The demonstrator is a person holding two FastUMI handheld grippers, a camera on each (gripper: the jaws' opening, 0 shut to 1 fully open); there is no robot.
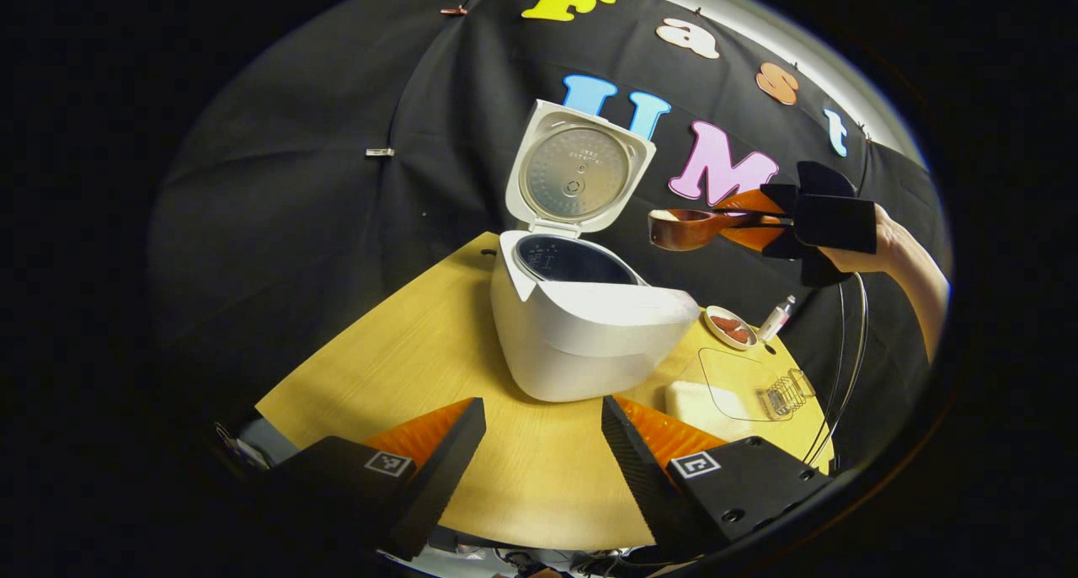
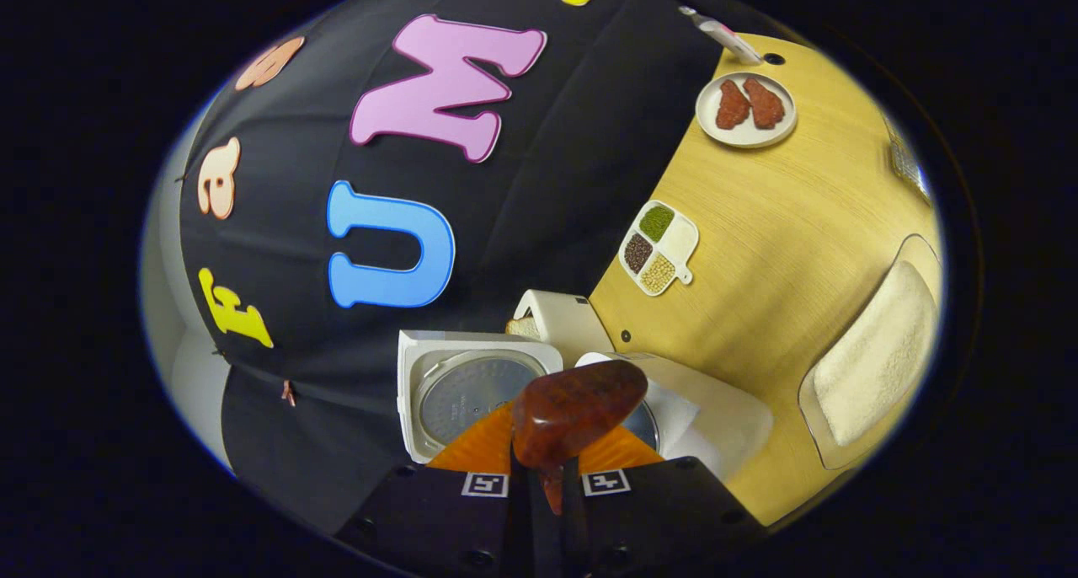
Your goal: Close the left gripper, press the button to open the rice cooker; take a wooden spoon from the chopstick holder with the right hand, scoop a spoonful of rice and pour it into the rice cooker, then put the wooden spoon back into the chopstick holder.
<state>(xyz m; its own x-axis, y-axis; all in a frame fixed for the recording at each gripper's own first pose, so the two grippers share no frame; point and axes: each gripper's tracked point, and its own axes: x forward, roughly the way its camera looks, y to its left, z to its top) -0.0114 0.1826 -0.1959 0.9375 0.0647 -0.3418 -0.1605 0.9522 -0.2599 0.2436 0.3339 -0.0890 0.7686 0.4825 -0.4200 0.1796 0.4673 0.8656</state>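
1. In the left gripper view, my left gripper point(image 1: 543, 443) hovers low over the near edge of the table point(image 1: 404, 350); its two fingers stand spread apart with bare tabletop between them, and they hold nothing.
2. The rice cooker point(image 1: 589, 325) sits on the table just ahead of that gripper. Its lid point(image 1: 577, 173) is raised upright at the back, and the dark inner pot point(image 1: 573, 262) lies exposed.
3. My right gripper point(image 1: 779, 216), held by a hand point(image 1: 876, 245), hangs in the air to the right of the open lid and above the cooker's level. It pinches the handle of the wooden spoon point(image 1: 686, 228), whose bowl points toward the lid.
4. In the right gripper view, the right gripper point(image 2: 546, 468) has its fingers pressed close on the spoon's handle; the spoon point(image 2: 577, 414) juts forward, its bowl over the cooker's opening. I cannot tell whether the bowl carries rice.
5. Beyond the cooker, that view shows a white container point(image 2: 564, 321) at the table's edge and a divided dish point(image 2: 659, 248) with green, brown and yellow grains.
6. Farther off lie a small plate point(image 2: 746, 110) with two reddish pieces, a white cloth point(image 2: 876, 355) on a clear tray, and, in the left gripper view, a small wire rack point(image 1: 785, 397).
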